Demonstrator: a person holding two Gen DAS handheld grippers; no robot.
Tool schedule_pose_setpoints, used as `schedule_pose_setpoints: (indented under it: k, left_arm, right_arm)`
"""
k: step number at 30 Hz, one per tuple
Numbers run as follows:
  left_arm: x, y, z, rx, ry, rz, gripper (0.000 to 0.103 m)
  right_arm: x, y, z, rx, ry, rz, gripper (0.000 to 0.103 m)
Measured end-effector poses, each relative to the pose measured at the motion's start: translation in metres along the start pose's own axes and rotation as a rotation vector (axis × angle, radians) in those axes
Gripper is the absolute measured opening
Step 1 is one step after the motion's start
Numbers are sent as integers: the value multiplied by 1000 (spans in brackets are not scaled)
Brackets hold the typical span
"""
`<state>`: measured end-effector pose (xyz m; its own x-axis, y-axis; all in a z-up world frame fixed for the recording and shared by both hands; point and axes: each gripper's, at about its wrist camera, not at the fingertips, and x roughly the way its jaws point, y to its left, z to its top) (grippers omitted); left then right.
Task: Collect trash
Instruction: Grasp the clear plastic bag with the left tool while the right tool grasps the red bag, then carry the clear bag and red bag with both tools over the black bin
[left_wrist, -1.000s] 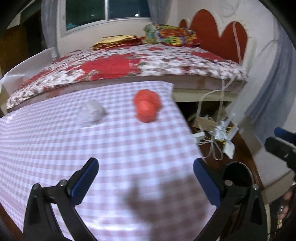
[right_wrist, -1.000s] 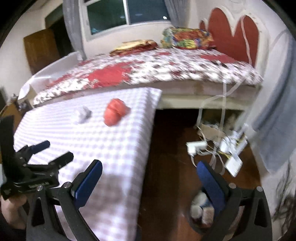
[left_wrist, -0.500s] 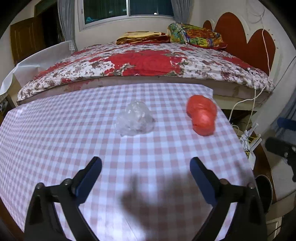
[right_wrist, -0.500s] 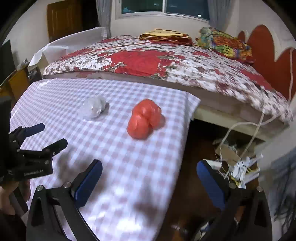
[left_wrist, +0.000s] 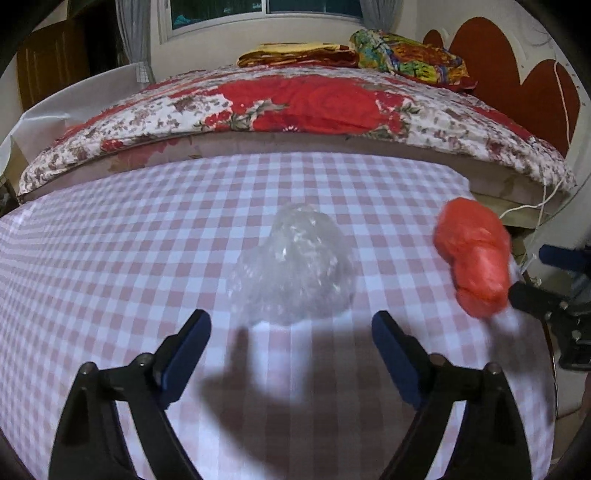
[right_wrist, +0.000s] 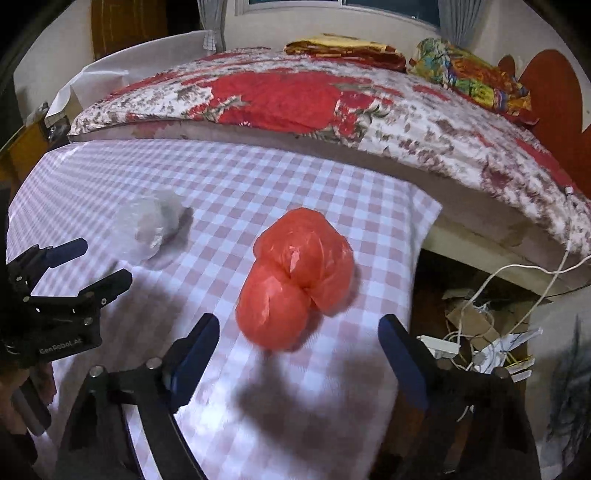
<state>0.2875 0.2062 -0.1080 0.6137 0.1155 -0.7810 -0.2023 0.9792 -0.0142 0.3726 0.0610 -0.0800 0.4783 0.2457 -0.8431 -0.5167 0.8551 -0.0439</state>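
Through the left wrist camera I see my left gripper (left_wrist: 291, 332) held over the checked tablecloth (left_wrist: 110, 266), its jaws apart with nothing between them, though they have just been closing a little. The clear crumpled plastic bag (left_wrist: 295, 266) lies just ahead of the fingertips, not yet touched. There is wide bare cloth to its left. To its right the red plastic bag (left_wrist: 472, 254) sits close to the table's right edge, and my right gripper (left_wrist: 543, 273) shows right beside it. Beyond the far edge of the table lies the bed (left_wrist: 295, 103).

Through the right wrist camera my right gripper (right_wrist: 299, 332) stands with jaws wide and empty; they too have just been narrowing. The red plastic bag (right_wrist: 295, 277) lies just ahead of the fingertips, its near end reaching toward the gap, and I cannot tell whether it touches them. The table's right edge runs near it, with cables (right_wrist: 480, 343) on the floor below. My left gripper (right_wrist: 88, 266) sits left, near the clear crumpled plastic bag (right_wrist: 155, 221).
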Motion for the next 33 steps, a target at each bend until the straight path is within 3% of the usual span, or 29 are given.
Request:
schedule_pose_setpoints:
  k: [4,10,12,15,18,26,33]
  left_arm:
    - [19,2,9,-15,10,-1,86]
    - [36,7,19,-42,18,-13,75]
    - [42,8,19,-47,36,-43,54]
    - [44,5,20,-27,34,-62,36]
    - [37,3,19,-21,16,-79,28]
    - [-1,-19,6,56,-31,-103,23]
    - [-44,-49,-11,95,-60,-151,23]
  right_arm:
    - [20,2,5,-1,19,7,82]
    - [39,1,9,10,34,19,72]
    - [41,1,10,12,29,23,63]
    - [44,1,13,19,23,42,46]
    - [39,4,14,13,5,50,36]
    - [1,6,5,11,-69,57,33]
    - [-46,-15,-25,58,-117,47,33]
